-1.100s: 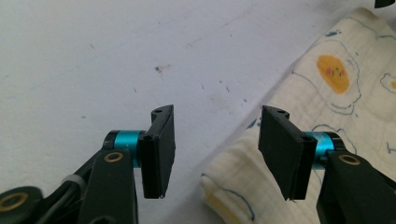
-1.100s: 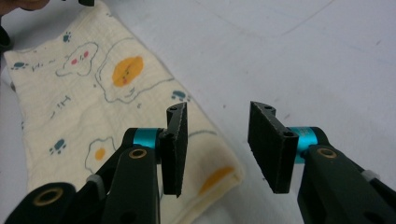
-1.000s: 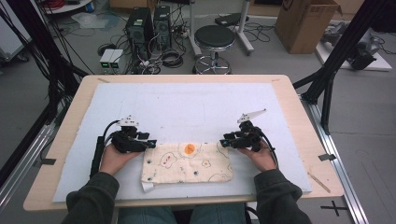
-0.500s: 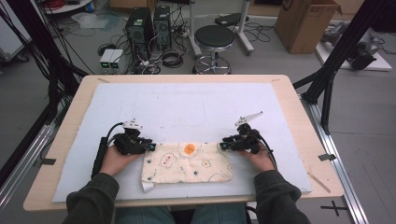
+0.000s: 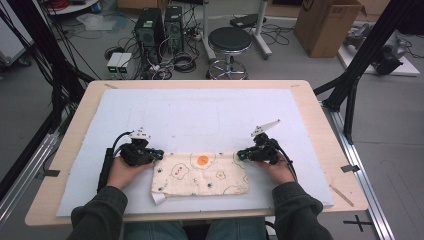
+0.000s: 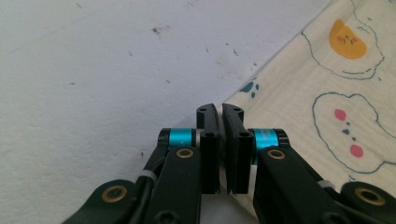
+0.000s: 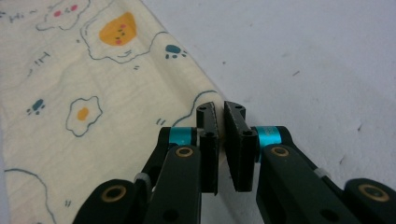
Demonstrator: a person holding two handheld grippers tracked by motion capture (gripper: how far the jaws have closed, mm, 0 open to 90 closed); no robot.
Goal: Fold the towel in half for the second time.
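A cream cloth (image 5: 200,175) printed with fried eggs and paw marks lies folded flat on the white mat (image 5: 210,115), near the table's front edge. My left gripper (image 5: 160,155) lies low at the cloth's far left corner. In the left gripper view its jaws (image 6: 219,109) have just been closing and now pinch the edge of the cloth (image 6: 327,93). My right gripper (image 5: 239,155) lies at the far right corner. Its jaws (image 7: 220,108) have likewise just been closing and now press together on the corner of the cloth (image 7: 93,93).
The mat covers most of the wooden table (image 5: 320,115). Behind the table stand a black stool (image 5: 229,42), computer towers with cables (image 5: 157,25) and a cardboard box (image 5: 327,25). Black frame struts (image 5: 350,85) rise at the table's right side.
Both grippers' jaws have closed onto the cloth's far corners. The hands and the cloth have stayed in place.
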